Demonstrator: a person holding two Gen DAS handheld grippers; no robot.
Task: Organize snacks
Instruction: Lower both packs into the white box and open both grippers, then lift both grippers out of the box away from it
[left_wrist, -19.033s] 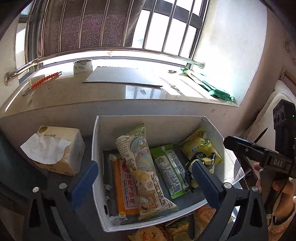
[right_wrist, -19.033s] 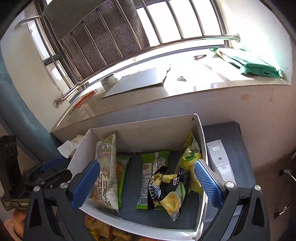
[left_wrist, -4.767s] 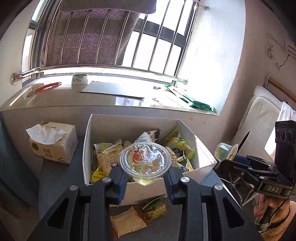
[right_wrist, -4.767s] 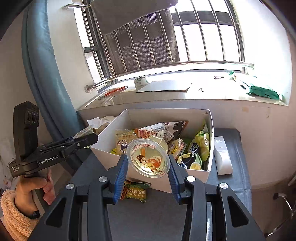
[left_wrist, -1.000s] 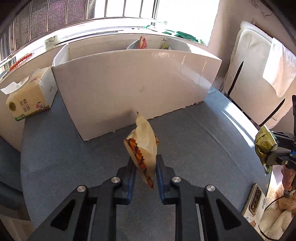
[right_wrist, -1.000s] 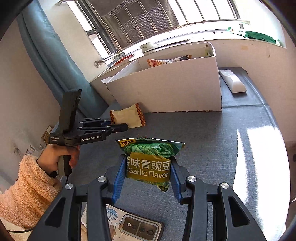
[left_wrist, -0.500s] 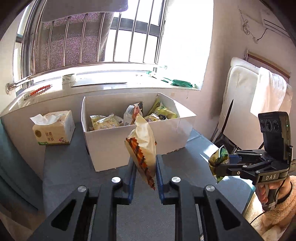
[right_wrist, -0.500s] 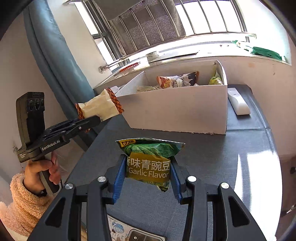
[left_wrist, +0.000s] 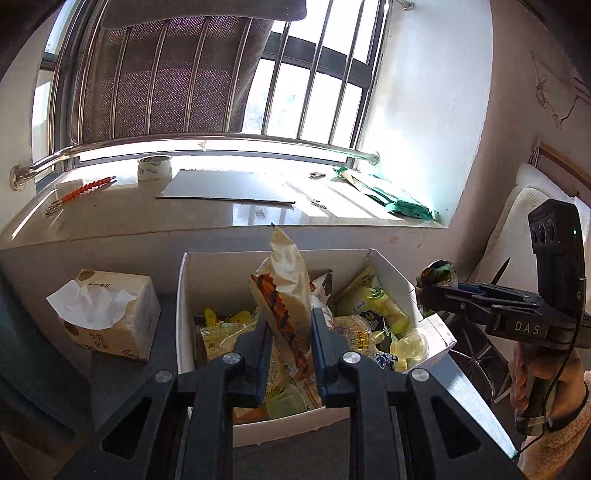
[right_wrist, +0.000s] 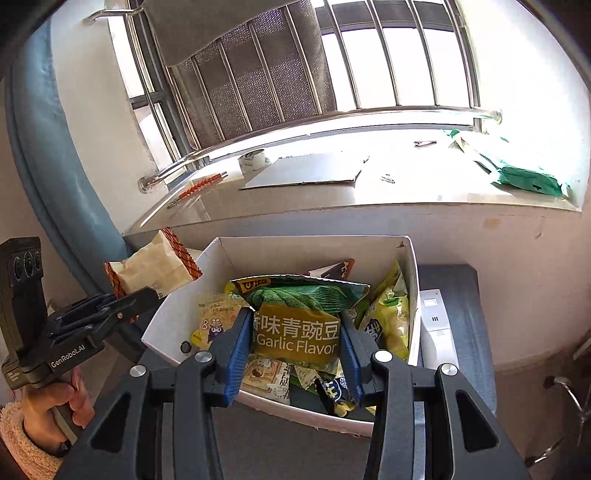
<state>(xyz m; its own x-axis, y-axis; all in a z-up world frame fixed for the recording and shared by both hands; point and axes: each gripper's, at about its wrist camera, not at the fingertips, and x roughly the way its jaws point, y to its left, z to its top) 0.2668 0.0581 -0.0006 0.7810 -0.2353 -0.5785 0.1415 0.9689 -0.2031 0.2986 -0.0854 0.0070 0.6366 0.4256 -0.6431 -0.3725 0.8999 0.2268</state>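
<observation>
left tool (left_wrist: 287, 334) clenched on cream packet (left_wrist: 286, 291), upright, above box (left_wrist: 391, 273) | right tool (right_wrist: 293, 343) gripping green pea bag (right_wrist: 299, 325), level over box at 12 o'clock

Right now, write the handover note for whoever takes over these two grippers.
Left gripper: shut on a cream snack packet, held above the white box.
Right gripper: shut on a green garlic-flavor pea bag, also over the box.
Box already holds many snacks; tissue pack sits to its left, white remote to its right.
Left to do: drop both packets in.
</observation>
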